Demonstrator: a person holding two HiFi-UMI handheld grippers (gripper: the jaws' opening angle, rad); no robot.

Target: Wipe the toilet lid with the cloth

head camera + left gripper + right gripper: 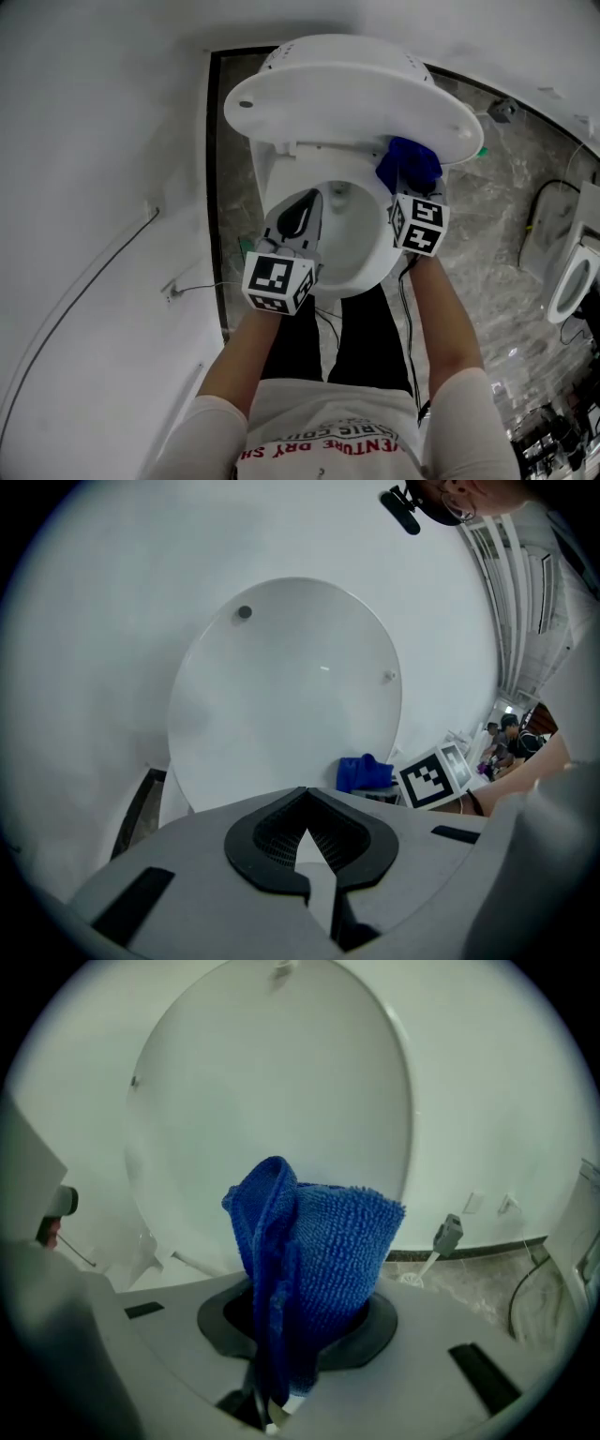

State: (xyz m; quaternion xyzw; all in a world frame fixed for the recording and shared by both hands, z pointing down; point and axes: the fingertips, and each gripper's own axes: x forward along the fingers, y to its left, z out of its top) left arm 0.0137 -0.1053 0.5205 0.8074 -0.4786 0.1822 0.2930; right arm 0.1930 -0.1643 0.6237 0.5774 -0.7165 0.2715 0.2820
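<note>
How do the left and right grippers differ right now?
The grey left gripper is shut on nothing; the grey right gripper clamps a blue microfibre cloth. The left gripper hangs over the white toilet bowl; the right gripper sits nearer the raised white lid. Both face that lid.

Washroom; white toilet [370, 270] with lid [347, 89] raised against plain white wall [94, 141]; grey marbled floor tiles [487, 216] with dark strip along the wall foot; second white sanitary fixture [568, 281] standing at the right edge.
</note>
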